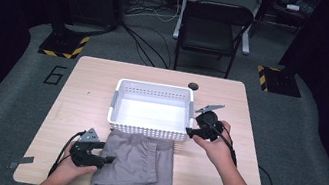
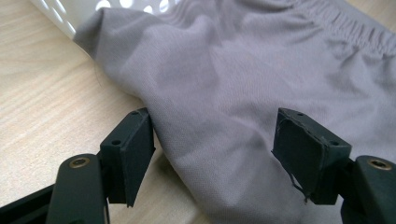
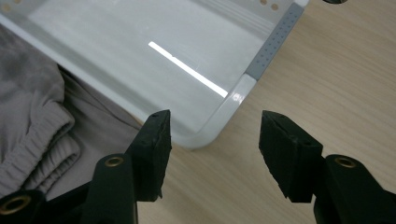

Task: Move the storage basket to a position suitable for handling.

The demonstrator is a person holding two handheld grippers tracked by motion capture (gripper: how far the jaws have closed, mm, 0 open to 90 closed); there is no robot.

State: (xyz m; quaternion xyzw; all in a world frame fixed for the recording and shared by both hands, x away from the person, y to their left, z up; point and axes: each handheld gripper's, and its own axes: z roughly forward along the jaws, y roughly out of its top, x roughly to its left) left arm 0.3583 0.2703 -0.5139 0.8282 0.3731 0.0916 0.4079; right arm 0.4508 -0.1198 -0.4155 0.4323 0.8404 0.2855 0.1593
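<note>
A grey garment with an elastic waistband (image 1: 135, 163) lies folded on the wooden table (image 1: 84, 104), its far edge against a white perforated basket (image 1: 146, 131). My left gripper (image 1: 107, 153) rests at the garment's left edge. In the left gripper view its jaws stand wide apart with the grey cloth (image 2: 233, 84) running between them, not pinched; left gripper (image 2: 212, 140) is open. My right gripper (image 1: 190, 131) hovers by the basket's near right corner. Right gripper (image 3: 215, 140) is open, with the basket rim (image 3: 238, 95) just beyond the jaws and the garment (image 3: 32, 116) at left. The basket holds nothing.
A small black round disc (image 1: 193, 85) sits on the table behind the basket. A black folding chair (image 1: 211, 29) stands beyond the table's far edge, with cables on the floor. Yellow-and-black striped stand bases (image 1: 64, 45) flank the back corners.
</note>
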